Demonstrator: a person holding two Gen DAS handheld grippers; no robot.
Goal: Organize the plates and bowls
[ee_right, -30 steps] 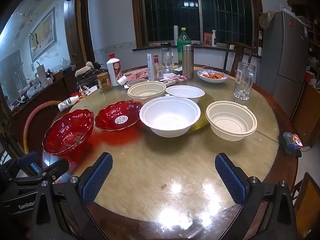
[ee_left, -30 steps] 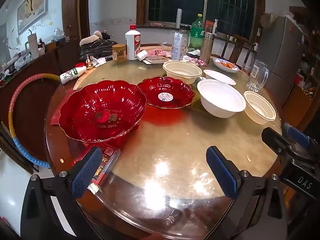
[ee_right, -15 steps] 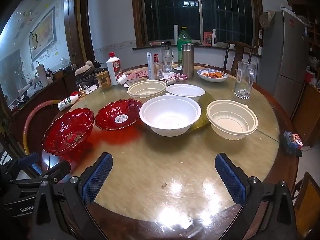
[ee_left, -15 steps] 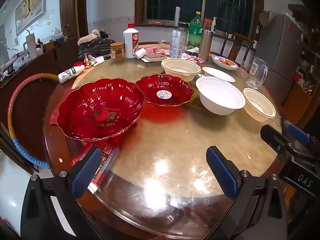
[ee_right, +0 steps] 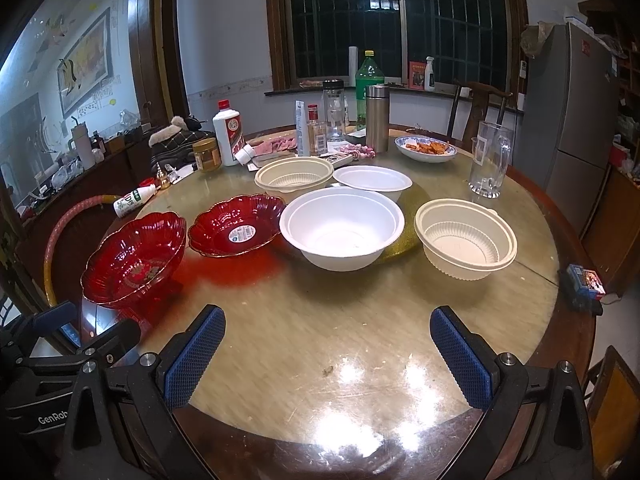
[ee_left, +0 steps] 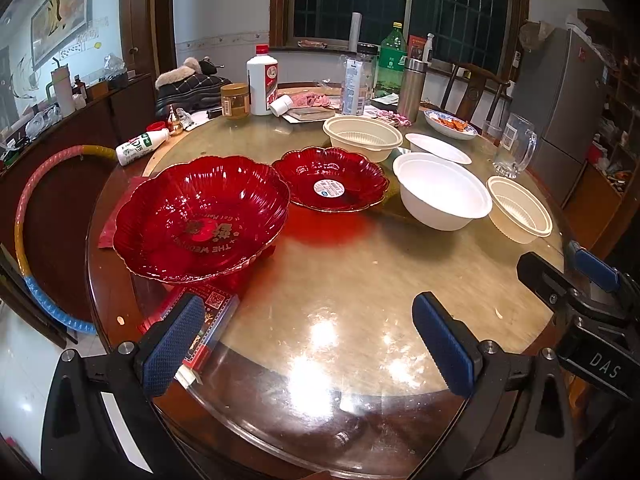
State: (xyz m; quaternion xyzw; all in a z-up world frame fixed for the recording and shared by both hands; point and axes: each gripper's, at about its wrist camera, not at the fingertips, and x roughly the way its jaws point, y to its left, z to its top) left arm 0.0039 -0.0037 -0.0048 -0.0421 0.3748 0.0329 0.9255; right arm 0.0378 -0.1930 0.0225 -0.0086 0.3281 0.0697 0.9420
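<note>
Our fingers on the left gripper are spread wide and hold nothing, and our fingers on the right gripper are just as wide and hold nothing too. Both hang over the near edge of the table.

We see a big red bowl on a little foot at the left. It is shiny, see-through, wavy at the rim with a gold edge, and has gold words in the middle. Just beside it sits a flatter red dish with a white sticker. Next comes a plain big white bowl, then a cream bowl with ribs inside, near the right side. Behind them are another cream bowl and a small white bowl. None of them are stacked.

We see that the table is round, with a glossy top that shines with light spots and a dark wood rim. Bottles, a jar, a metal flask and a glass mug stand at the far side. A dark window and a grey fridge are behind.
</note>
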